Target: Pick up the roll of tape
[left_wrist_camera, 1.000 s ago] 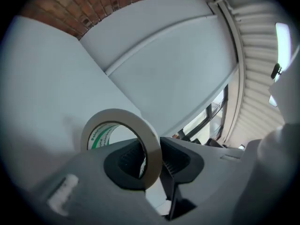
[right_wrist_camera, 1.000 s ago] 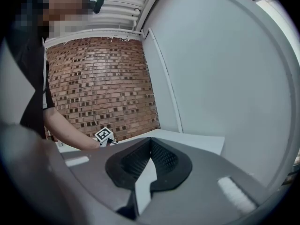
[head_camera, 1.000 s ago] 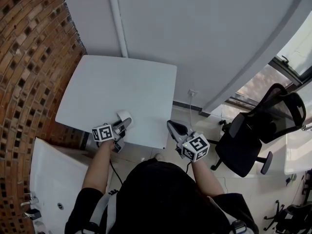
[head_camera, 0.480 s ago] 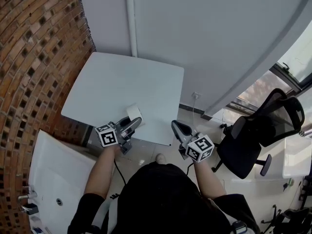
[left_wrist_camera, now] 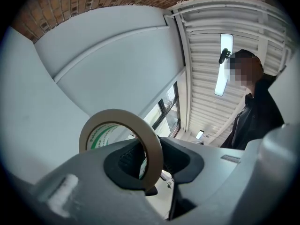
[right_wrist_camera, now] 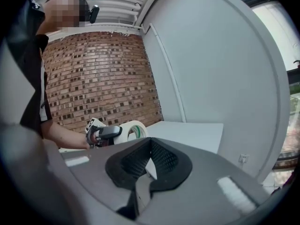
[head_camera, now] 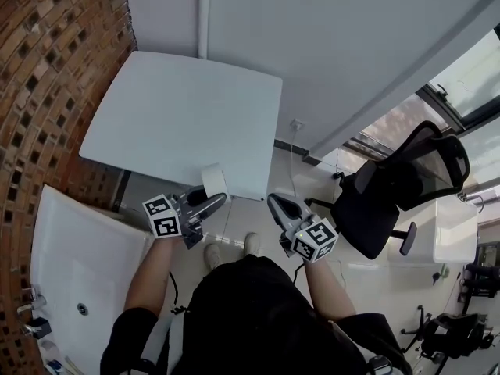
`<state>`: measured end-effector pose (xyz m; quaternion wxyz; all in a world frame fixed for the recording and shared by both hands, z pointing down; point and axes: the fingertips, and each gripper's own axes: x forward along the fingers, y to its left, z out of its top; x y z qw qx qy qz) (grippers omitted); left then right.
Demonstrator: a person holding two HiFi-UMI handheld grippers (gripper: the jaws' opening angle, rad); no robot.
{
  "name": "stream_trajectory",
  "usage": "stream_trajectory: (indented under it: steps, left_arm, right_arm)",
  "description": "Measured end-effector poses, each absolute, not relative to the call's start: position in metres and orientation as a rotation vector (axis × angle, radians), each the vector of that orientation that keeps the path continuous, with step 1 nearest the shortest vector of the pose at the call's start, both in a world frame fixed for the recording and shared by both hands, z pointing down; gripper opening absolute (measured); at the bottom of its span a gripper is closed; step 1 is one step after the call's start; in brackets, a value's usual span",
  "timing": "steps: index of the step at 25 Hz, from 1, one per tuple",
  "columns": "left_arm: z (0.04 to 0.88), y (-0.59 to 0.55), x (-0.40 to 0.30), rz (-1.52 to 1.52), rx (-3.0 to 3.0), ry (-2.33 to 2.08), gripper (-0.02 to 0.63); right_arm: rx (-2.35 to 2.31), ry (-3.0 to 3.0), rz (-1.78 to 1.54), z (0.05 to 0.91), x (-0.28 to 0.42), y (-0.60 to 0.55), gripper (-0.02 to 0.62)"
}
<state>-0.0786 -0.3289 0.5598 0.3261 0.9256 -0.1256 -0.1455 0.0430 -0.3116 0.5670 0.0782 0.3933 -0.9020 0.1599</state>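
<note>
Head view: left gripper (head_camera: 209, 201) clamped on roll of tape (head_camera: 214, 181) at table edge

Jaws of the left gripper pinch the tape's band, one pad inside the ring, one outside. The roll stands upright on edge. It hangs in the air by the near edge of the white table (head_camera: 180, 116), not touching it. The right gripper (head_camera: 275, 203) has its jaws pressed together, nothing in them, and sits beside the left one, off the table. Brick wall (head_camera: 47, 53) at left, black office chair (head_camera: 391, 201) at right.
</note>
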Motion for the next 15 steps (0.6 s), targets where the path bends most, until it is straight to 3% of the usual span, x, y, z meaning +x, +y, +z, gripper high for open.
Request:
stream_trajectory:
  steps: [8,15]
  left_arm:
    - [0.534,-0.292,-0.053,-0.419,2.466,-0.355,0.11]
    - [0.52,-0.267,-0.007,-0.474,2.473,-0.535,0.109]
  right_arm:
    - [1.134,-2.807,0.395,0.542,0.067,-0.292,0.005]
    - [1.052,-2.876,0.342,0.531,0.128,-0.263,0.005]
